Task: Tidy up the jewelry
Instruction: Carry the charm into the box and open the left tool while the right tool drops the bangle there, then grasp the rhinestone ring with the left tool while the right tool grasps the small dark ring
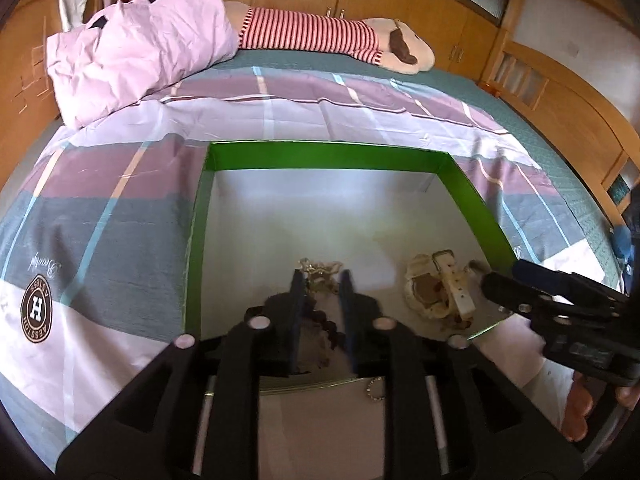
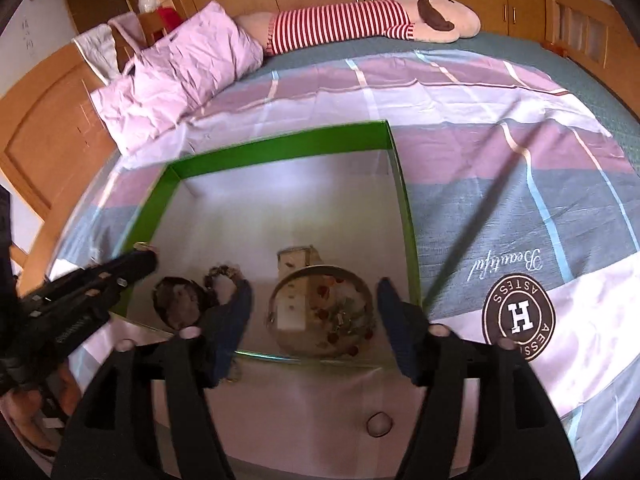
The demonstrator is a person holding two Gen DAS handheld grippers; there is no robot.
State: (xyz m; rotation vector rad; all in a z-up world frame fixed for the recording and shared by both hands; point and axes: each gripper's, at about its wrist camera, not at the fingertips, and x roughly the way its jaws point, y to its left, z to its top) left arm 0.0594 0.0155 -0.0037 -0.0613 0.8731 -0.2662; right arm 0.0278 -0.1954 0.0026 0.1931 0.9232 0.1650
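Note:
A green-walled box (image 1: 320, 156) with a pale floor lies on the bed; it also shows in the right wrist view (image 2: 280, 148). Inside lie a dark beaded bracelet (image 1: 320, 320), a gold piece (image 1: 320, 270) and a cream watch with a bangle (image 1: 436, 292). My left gripper (image 1: 320, 280) hovers over the beaded bracelet and gold piece, jaws slightly apart, holding nothing. My right gripper (image 2: 316, 292) is open wide over the bangle and watch (image 2: 320, 312). The dark bracelet (image 2: 180, 300) lies left of it.
A small ring (image 2: 379, 424) and a beaded ring (image 1: 374, 388) lie on the sheet in front of the box. A pink pillow (image 1: 140, 44) and a striped plush toy (image 1: 340, 36) lie at the far end of the bed. Wooden cabinets surround it.

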